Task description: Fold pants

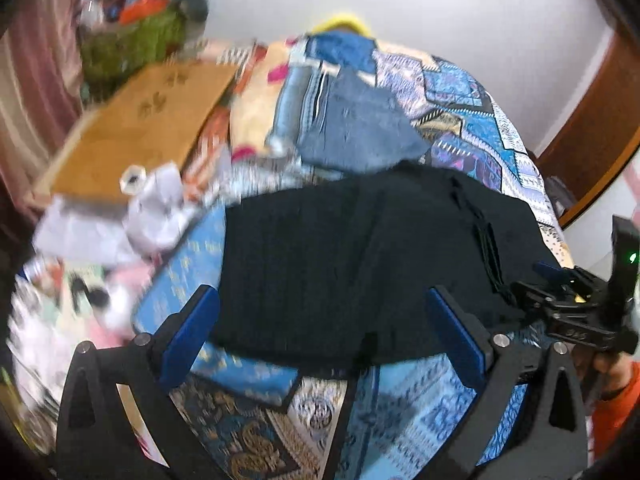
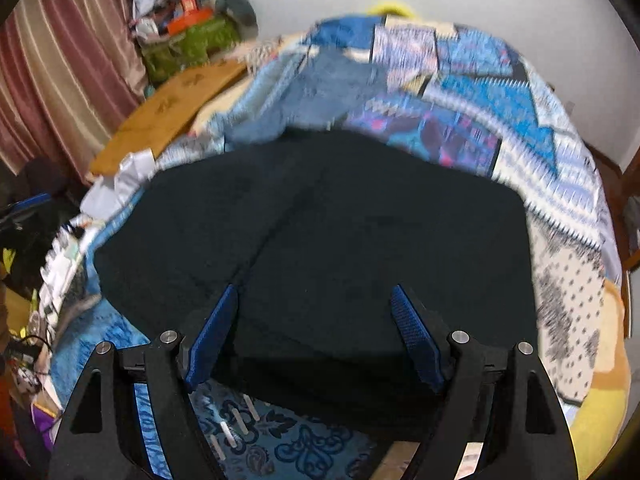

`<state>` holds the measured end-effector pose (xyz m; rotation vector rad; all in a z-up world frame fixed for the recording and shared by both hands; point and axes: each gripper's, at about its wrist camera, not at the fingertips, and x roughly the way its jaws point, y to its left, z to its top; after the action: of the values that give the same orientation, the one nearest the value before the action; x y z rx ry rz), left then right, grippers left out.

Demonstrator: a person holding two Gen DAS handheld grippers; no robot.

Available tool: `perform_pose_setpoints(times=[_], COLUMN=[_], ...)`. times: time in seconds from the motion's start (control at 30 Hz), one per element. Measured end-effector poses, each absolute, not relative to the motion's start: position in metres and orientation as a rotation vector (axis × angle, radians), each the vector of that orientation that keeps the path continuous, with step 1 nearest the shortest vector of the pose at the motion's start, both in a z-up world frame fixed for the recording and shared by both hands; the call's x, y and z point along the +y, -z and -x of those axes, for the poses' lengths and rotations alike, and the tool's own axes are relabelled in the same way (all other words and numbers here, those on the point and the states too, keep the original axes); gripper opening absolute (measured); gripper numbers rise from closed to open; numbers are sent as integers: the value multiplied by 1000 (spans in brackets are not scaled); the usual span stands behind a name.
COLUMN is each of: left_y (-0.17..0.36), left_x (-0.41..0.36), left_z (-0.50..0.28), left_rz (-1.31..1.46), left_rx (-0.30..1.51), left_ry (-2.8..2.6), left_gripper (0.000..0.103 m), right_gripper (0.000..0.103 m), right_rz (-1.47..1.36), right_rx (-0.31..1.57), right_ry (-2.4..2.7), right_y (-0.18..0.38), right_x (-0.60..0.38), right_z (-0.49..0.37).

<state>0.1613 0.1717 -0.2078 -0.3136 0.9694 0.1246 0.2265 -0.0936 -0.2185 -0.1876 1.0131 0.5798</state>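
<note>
- Patterned blue bedspread (image 2: 472, 92) covers the bed; a white wall stands beyond.
- Right gripper (image 2: 316, 336): jaws spread, nothing pinched, hovering above the near edge of the black pants (image 2: 320, 232).
- Left gripper (image 1: 320, 336): jaws likewise spread and empty, over the pants' near left part.
- Pants: folded flat, mid-bed, near side.
- Folded jeans (image 1: 352, 120) lie farther back; a wooden board (image 1: 140, 120) far left.
- Next fold, judged: grasp both near corners evenly, lift together, keeping edges aligned.
</note>
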Motion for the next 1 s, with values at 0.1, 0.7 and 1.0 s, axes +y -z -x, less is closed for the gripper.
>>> perform_pose_setpoints(times=[0.1,0.7,1.0], left_y=[230,316,321], left_x=[179,201,223], left_z=[-152,-188,-200], left_rz=[434,978,941], left_rx=[1030,1167,1111], left_ry=[-77,58,-94], left_gripper=[103,103,48], right_gripper=[78,83,83], right_rz=[224,176,163], right_rx=[989,1002,1000], right_ry=[-573,-624,-639], right_y=[220,225,225], right_x=[-93,-97,-98], right_z=[-221,-222,-221])
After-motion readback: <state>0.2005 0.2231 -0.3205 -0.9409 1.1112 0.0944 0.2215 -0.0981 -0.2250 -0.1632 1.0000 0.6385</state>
